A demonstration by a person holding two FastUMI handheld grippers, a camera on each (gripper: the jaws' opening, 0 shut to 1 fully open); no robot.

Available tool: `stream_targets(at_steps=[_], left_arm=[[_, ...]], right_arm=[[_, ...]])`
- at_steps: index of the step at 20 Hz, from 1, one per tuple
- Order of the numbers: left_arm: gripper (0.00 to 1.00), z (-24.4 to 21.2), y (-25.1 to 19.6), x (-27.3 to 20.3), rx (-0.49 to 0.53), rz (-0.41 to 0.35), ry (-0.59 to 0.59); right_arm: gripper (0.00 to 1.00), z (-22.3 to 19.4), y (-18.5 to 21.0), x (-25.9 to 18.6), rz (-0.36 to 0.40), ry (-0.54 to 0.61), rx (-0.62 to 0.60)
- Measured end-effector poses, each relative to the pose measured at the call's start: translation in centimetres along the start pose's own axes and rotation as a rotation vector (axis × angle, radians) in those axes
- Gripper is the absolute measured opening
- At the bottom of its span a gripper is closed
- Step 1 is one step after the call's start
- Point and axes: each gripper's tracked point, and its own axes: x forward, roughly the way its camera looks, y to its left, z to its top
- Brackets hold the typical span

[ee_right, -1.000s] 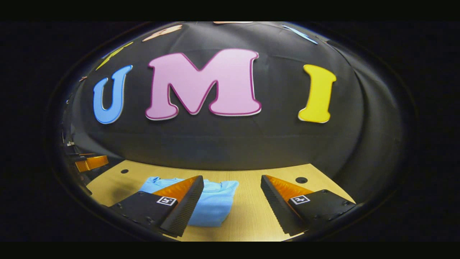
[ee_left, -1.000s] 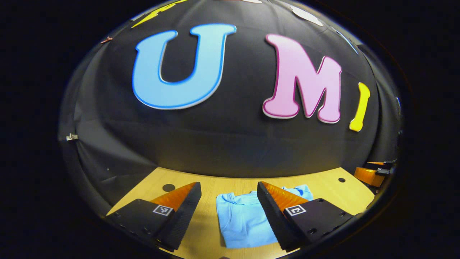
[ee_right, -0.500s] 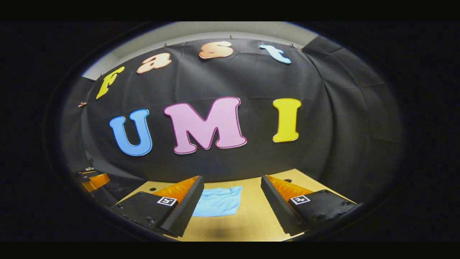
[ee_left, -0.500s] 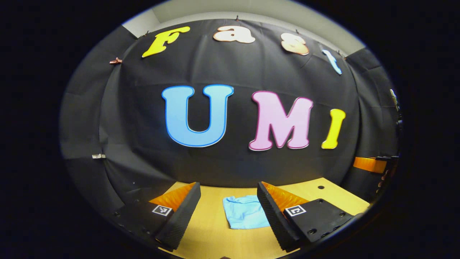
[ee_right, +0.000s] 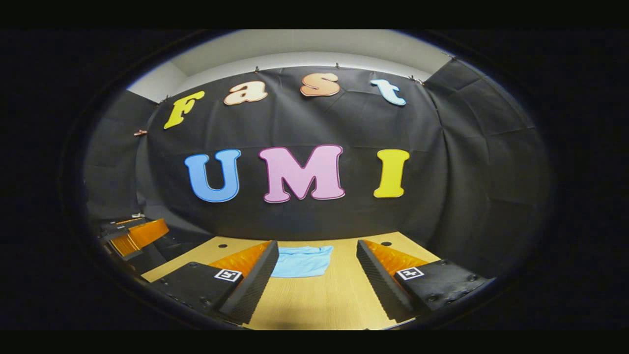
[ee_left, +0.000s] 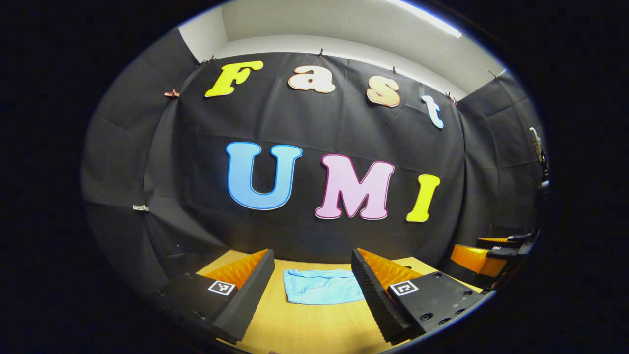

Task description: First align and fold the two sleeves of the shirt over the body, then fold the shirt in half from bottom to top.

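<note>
A light blue shirt (ee_left: pixel 322 286) lies folded into a small flat rectangle on the wooden table (ee_left: pixel 304 329), well ahead of my left gripper (ee_left: pixel 312 268). That gripper is open, raised off the table, with nothing between its fingers. In the right gripper view the same folded shirt (ee_right: pixel 302 260) sits far ahead, partly behind the left finger. My right gripper (ee_right: pixel 317 255) is open and holds nothing. The other gripper shows at the right edge of the left gripper view (ee_left: pixel 484 255) and at the left edge of the right gripper view (ee_right: pixel 132 233).
The wooden table (ee_right: pixel 324 300) reaches back to the black cloth wall. Small dark holes (ee_right: pixel 222 245) mark its far corners. A bare stretch of tabletop lies between both grippers and the shirt.
Both grippers have drawn back and up from the shirt, which now looks smaller and farther off. More of the wall and ceiling shows. Both stayed open.
</note>
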Motion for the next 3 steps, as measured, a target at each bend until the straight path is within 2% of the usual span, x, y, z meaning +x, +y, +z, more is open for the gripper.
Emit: stream_targets(at_steps=[3], left_arm=[[0.98, -0.37, -0.77, -0.97, 0.041, -0.014, -0.003]], right_arm=[[0.98, -0.32, -0.31, -0.66, -0.009, -0.013, -0.044]])
